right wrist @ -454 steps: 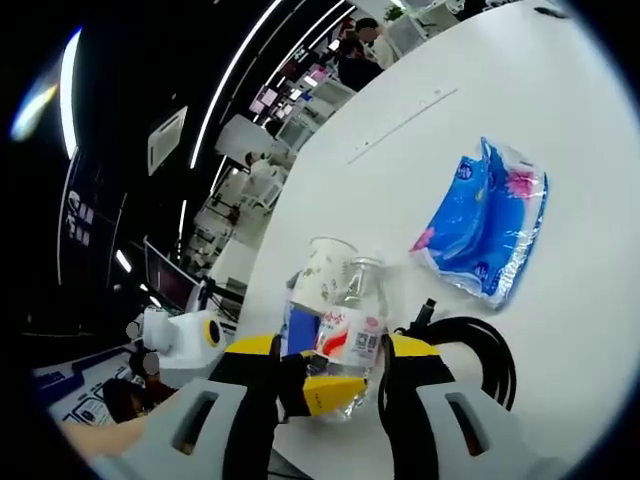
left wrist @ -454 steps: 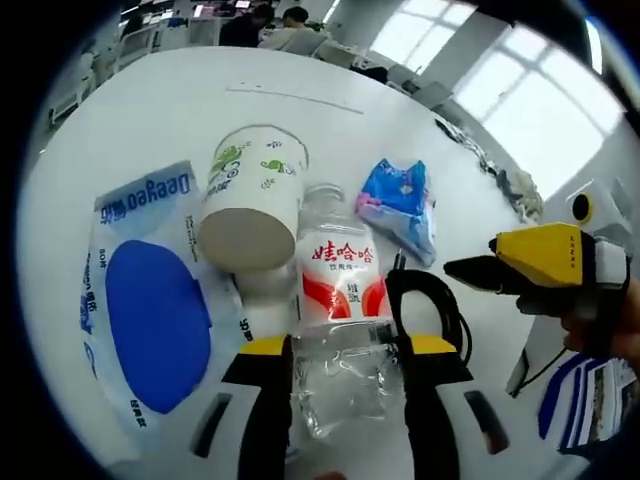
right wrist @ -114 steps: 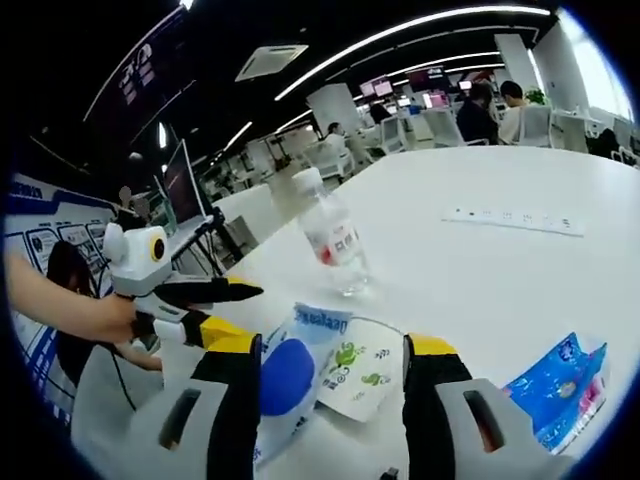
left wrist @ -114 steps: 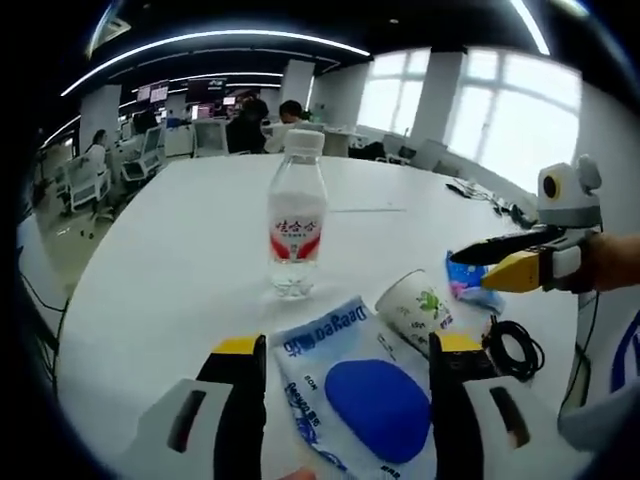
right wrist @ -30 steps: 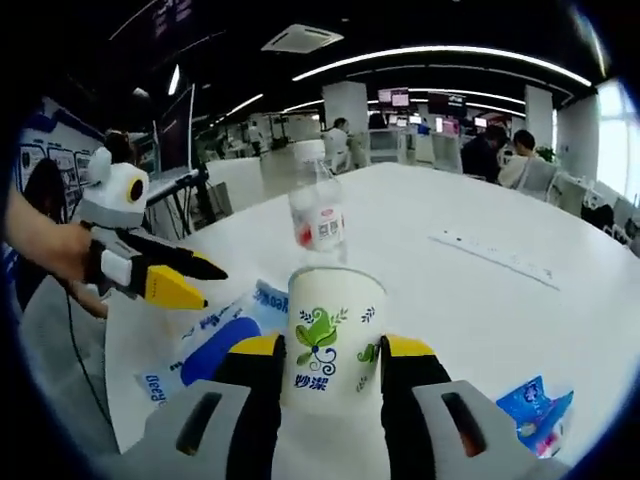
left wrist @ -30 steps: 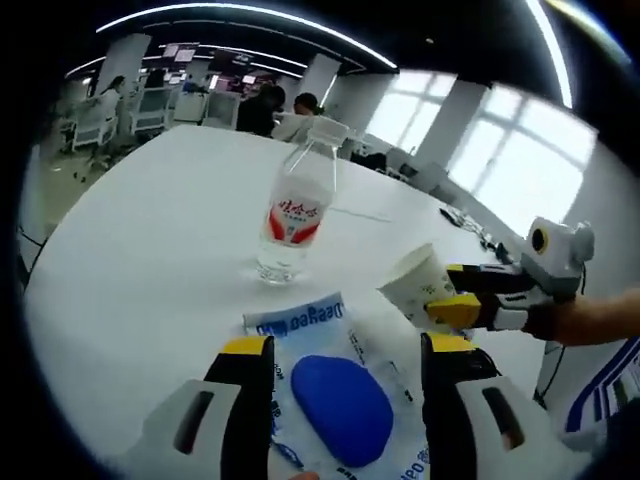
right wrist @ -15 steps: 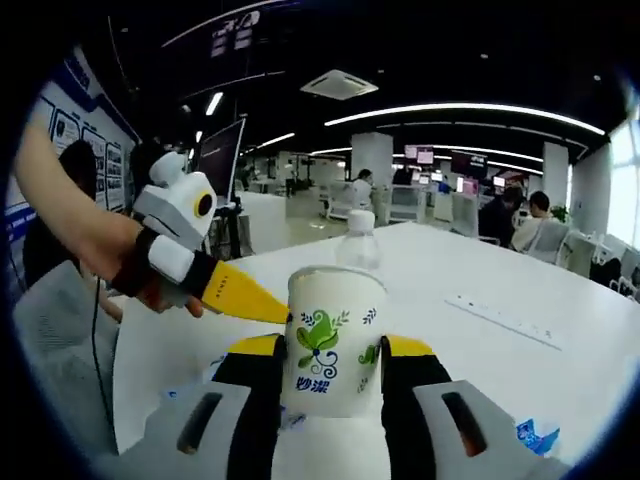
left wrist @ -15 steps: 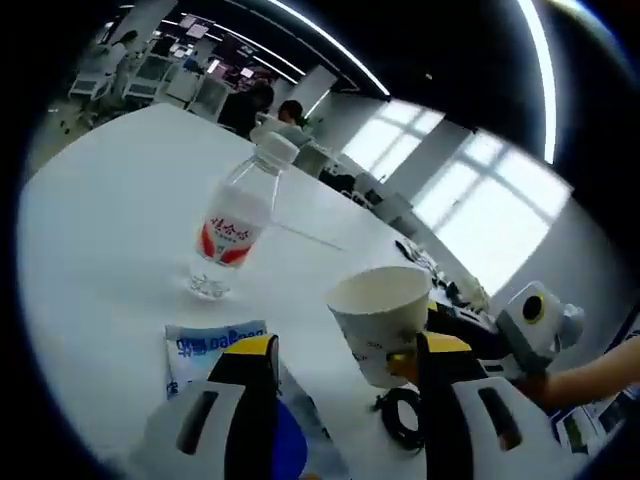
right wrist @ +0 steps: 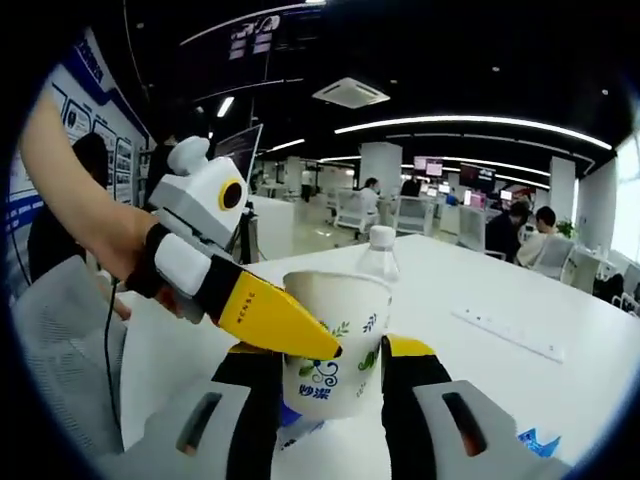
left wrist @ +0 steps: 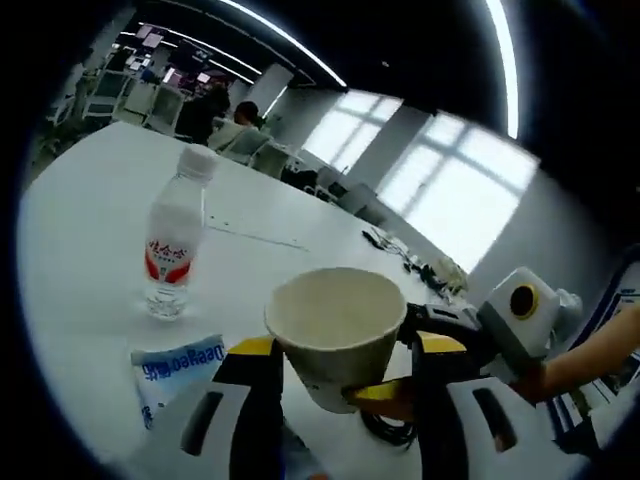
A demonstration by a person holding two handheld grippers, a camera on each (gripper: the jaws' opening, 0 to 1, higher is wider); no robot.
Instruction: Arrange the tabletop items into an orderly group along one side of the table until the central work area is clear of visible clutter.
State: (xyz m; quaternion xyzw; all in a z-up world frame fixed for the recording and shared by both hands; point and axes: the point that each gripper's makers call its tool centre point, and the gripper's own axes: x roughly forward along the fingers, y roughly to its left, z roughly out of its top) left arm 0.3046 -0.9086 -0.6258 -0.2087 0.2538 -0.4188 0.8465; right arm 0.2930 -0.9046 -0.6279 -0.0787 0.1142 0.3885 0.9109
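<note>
Above the worktop [left wrist: 90, 250], the paper cup [right wrist: 333, 345] sits pinched in the right gripper [right wrist: 325, 375]; left gripper [left wrist: 340, 365] spread, empty. Light, crushable (probably empty): grip its lower wall gently.

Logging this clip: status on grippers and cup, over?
Right gripper shut on paper cup, lifted. Left gripper open, closing in beside the cup. Water bottle upright on table, apart.

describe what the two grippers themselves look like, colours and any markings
Both match. The left gripper has a white body, a grey block and tapering yellow jaws with black tips. The right gripper looks the same. Up close, each jaw is pale grey with a dark slot and a yellow pad.
</note>
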